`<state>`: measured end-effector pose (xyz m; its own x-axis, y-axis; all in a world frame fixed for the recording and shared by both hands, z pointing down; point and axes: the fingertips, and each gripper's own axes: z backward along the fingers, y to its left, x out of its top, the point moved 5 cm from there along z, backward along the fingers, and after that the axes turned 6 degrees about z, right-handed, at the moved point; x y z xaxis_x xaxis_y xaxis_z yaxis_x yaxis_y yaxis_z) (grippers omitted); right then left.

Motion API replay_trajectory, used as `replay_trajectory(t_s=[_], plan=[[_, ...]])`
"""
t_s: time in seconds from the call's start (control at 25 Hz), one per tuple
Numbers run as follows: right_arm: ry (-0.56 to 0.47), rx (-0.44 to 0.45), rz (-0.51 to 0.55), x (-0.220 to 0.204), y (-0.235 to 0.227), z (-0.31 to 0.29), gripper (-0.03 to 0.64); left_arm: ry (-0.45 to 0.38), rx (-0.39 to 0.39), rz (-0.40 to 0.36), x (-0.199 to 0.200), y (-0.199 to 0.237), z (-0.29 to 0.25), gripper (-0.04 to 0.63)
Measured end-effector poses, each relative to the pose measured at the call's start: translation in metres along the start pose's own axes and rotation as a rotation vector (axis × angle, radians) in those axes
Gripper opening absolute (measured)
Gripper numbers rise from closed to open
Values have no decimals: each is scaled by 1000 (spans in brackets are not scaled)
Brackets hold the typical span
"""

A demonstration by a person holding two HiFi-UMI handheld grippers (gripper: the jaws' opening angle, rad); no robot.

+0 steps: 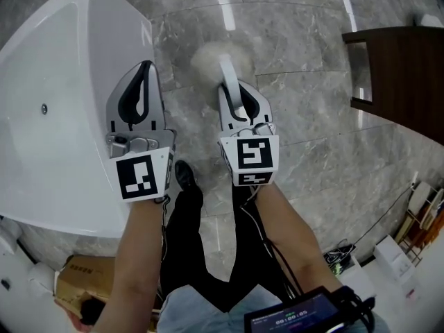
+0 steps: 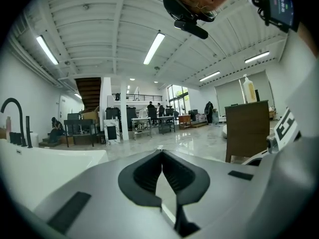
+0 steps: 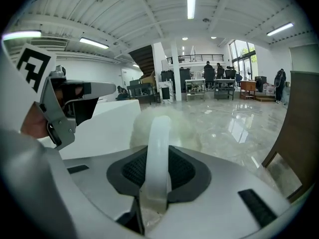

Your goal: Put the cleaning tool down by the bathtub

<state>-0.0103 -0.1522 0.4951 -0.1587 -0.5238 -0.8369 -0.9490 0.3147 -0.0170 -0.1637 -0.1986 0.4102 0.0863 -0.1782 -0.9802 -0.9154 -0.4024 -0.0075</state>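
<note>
tool (image 1: pixel 208 60) clamped in right gripper (image 1: pixel 234 94), beside bathtub (image 1: pixel 62 68)

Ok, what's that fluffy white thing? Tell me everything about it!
It's the cleaning tool: a round, fluffy, off-white head on a smooth, curved white handle that looks plastic. The right gripper is shut on the handle, pointing the head forward over the grey marble floor, near the white bathtub. Only the gripper visibly touches it.
</note>
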Motion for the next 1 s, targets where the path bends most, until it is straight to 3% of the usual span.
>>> replay_trajectory(t_s=[0.44, 0.6, 1.0], plan=[[41, 22, -29, -72, 3, -72, 98, 20, 44, 28, -76, 5, -28, 17], [54, 28, -34, -90, 2, -93, 98, 32, 64, 71, -102, 1, -36, 17], [89, 51, -52, -147, 6, -136, 98, 41, 78, 50, -167, 0, -57, 17]])
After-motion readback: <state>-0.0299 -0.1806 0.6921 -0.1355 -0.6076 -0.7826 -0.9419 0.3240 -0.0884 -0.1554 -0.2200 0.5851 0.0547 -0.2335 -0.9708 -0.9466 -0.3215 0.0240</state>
